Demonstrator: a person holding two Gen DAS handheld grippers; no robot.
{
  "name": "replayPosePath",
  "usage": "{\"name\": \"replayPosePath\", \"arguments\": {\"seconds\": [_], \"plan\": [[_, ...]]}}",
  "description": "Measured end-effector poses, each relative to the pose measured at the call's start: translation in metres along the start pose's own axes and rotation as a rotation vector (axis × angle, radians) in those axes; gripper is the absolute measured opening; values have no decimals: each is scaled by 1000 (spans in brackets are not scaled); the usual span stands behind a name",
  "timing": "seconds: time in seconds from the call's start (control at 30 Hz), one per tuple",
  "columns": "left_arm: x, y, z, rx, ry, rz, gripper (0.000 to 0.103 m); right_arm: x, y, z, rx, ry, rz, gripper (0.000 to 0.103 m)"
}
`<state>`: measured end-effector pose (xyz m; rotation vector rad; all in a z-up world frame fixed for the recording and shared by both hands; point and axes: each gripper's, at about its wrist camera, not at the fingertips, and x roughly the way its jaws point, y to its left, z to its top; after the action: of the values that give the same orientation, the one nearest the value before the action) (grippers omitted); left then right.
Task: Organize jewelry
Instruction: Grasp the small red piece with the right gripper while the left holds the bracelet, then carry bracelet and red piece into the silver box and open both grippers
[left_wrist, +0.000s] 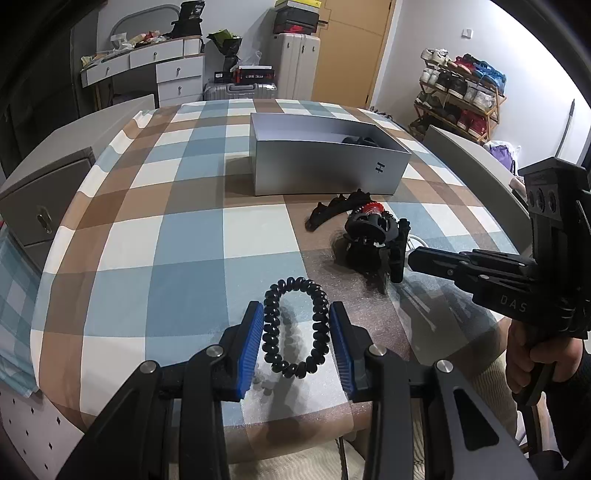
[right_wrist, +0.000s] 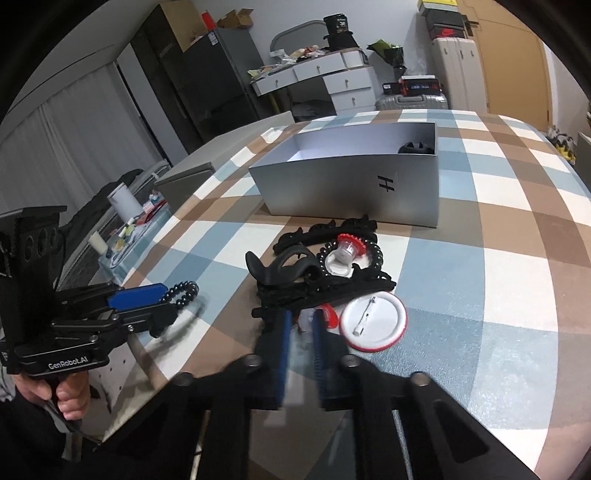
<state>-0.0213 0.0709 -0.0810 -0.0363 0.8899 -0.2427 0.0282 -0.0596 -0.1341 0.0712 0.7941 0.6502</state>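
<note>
A black beaded bracelet (left_wrist: 295, 328) lies between the blue pads of my left gripper (left_wrist: 297, 312), whose jaws stand on either side of it, touching or nearly so. The bracelet also shows in the right wrist view (right_wrist: 183, 291). My right gripper (right_wrist: 300, 322) is nearly shut around a small clear and red piece (right_wrist: 325, 315) at the edge of a pile of black hair clips (right_wrist: 314, 273), with a red-topped clear ring (right_wrist: 345, 251) and a white pin badge (right_wrist: 373, 321). A silver open box (left_wrist: 325, 166) stands behind, with a dark item inside (left_wrist: 358, 140).
The table has a checked blue, brown and white cloth (left_wrist: 166, 229). Grey chair backs (left_wrist: 44, 199) stand at the table's left and right edges (left_wrist: 469, 155). A low side table with small items (right_wrist: 125, 221) is to the left. Suitcases and drawers stand by the far wall.
</note>
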Motion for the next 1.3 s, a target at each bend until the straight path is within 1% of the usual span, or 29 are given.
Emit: {"name": "replayPosePath", "arguments": {"seconds": [0.13, 0.43, 0.63, 0.77, 0.93, 1.07, 1.17, 1.3], "plan": [[-2, -1, 2, 3, -3, 6, 31, -4, -2, 0, 8, -18, -5, 4], [-7, -5, 12, 8, -24, 2, 31, -34, -10, 3, 55, -82, 11, 4], [-9, -10, 21, 15, -41, -9, 31, -48, -13, 10, 111, -109, 96, 4], [-12, -11, 27, 14, -58, -19, 31, -49, -14, 16, 125, -117, 118, 4], [-17, -13, 36, 20, -85, -25, 31, -51, -12, 19, 131, -136, 132, 4], [-19, -15, 44, 22, -105, -37, 31, -54, -6, 23, 104, -140, 146, 4], [-19, -17, 51, 28, -122, -40, 31, -54, -3, 29, 87, -146, 147, 4], [-19, -17, 62, 37, -140, -39, 31, -57, -4, 41, 78, -176, 146, 4]]}}
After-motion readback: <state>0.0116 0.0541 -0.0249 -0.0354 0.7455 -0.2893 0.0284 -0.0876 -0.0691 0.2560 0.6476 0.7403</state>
